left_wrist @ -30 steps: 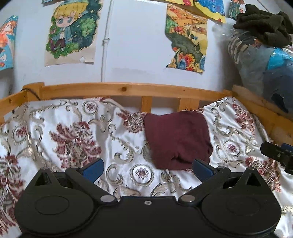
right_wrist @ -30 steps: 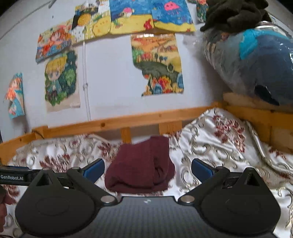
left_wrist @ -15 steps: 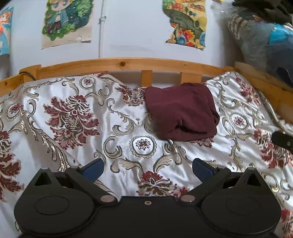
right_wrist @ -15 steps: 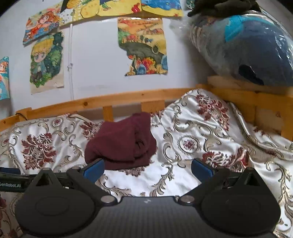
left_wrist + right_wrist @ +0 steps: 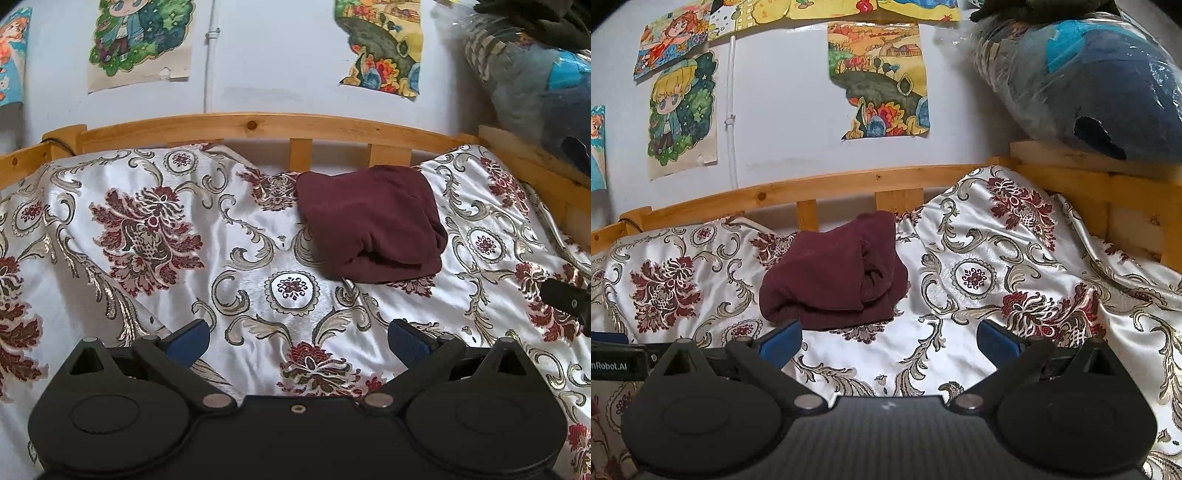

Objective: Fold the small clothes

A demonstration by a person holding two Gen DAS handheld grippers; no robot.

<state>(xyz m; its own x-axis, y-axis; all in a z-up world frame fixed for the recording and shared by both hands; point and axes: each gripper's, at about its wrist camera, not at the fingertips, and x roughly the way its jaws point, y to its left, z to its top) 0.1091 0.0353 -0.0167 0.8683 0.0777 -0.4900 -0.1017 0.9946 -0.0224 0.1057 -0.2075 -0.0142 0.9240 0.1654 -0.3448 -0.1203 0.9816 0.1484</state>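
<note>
Garment: a maroon folded garment (image 5: 369, 221) lies on the bed, near the wooden rail at the far side, its thick rolled edge turned towards the grippers
Bed cover: a white satin bedspread (image 5: 155, 229) with dark red flowers and gold scrolls, rumpled towards the right-hand corner
Bed rail: a pale wooden rail (image 5: 251, 127) with short slats runs along the wall behind the garment
Left gripper (image 5: 297, 338): held above the bedspread, blue-padded fingers (image 5: 188, 338) spread wide apart, nothing between them, the garment well beyond the tips
Right gripper (image 5: 888, 338): also over the bedspread, fingers (image 5: 997, 339) wide apart and empty; the left one sits just in front of the garment's near edge, whether touching I cannot tell
Wall: cartoon drawings (image 5: 683, 114) are taped up, one with a blond figure
Right corner: a plastic-wrapped blue bundle (image 5: 1108, 85) rests above the rail
</note>
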